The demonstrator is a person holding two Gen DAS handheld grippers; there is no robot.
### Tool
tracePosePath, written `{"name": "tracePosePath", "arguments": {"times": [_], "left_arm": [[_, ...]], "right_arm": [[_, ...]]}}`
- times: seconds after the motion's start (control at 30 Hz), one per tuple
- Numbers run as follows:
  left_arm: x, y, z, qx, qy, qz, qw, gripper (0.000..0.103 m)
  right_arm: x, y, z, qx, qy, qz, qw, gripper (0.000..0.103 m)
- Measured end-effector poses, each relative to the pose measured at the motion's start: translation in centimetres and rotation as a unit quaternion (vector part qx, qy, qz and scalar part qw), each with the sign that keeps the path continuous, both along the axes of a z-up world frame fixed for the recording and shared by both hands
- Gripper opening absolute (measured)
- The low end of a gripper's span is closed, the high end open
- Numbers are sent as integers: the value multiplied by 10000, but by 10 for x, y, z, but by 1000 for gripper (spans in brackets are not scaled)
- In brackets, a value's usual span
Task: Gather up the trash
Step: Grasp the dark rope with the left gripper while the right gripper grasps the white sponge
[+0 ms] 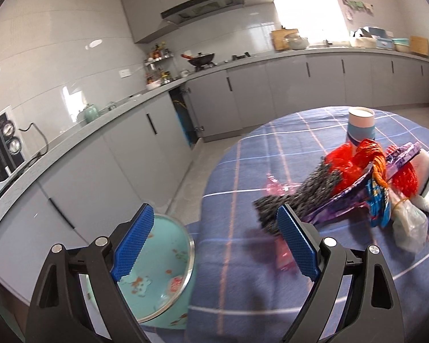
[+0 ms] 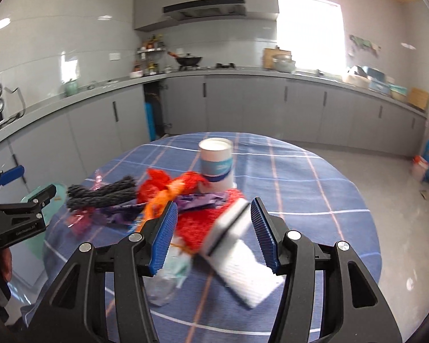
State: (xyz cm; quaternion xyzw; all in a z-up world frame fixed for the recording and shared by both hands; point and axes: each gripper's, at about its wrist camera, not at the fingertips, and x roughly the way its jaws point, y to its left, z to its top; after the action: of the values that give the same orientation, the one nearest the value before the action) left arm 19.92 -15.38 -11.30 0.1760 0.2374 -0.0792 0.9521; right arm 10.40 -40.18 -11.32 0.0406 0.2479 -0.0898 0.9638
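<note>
Trash pile (image 2: 168,200) lies under both empty grippers: left gripper (image 1: 214,240) spread wide, right gripper (image 2: 214,234) half-spread.

Blue plaid cloth with white and orange lines on the surface (image 2: 300,177), white cup with blue band (image 2: 216,161), red mesh (image 2: 197,225), speckled grey rope (image 2: 103,193), teal flowered bin (image 1: 163,263), purple wrapper (image 1: 357,197), blue gripper pads (image 2: 161,238).
</note>
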Motion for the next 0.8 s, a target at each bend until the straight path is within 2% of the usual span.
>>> {"name": "tracePosePath", "arguments": {"times": [0.3, 0.37, 0.43, 0.5, 0.53, 0.6, 0.63, 0.7, 0.73, 0.8], "left_arm": [[18, -26, -17, 11, 311, -283, 9991, 86], [18, -30, -21, -6, 390, -408, 9984, 84], [17, -34, -24, -26, 514, -565, 9971, 65], [17, -36, -26, -40, 631, -670, 9957, 52], [16, -37, -27, -43, 664, -720, 9952, 43], [15, -42, -29, -28, 703, -811, 9942, 33], [13, -44, -29, -22, 698, -841, 9940, 22], [11, -46, -29, -22, 700, -896, 9935, 9], [11, -46, -28, -24, 698, -902, 9935, 8], [8, -46, -25, -12, 621, -918, 9938, 7]], "right_arm": [[8, -19, -14, 339, 113, -175, 9992, 54], [10, -22, -18, 428, 146, -149, 9989, 54], [12, -23, -20, 504, 193, -125, 9985, 53], [13, -24, -23, 600, 248, -87, 9979, 53], [14, -25, -24, 640, 279, -67, 9975, 51], [16, -25, -26, 687, 344, -27, 9970, 47], [17, -26, -27, 705, 365, -16, 9968, 44], [19, -28, -30, 789, 428, 7, 9960, 36], [20, -29, -31, 823, 447, 19, 9956, 29], [18, -28, -30, 832, 414, 38, 9957, 26]]}}
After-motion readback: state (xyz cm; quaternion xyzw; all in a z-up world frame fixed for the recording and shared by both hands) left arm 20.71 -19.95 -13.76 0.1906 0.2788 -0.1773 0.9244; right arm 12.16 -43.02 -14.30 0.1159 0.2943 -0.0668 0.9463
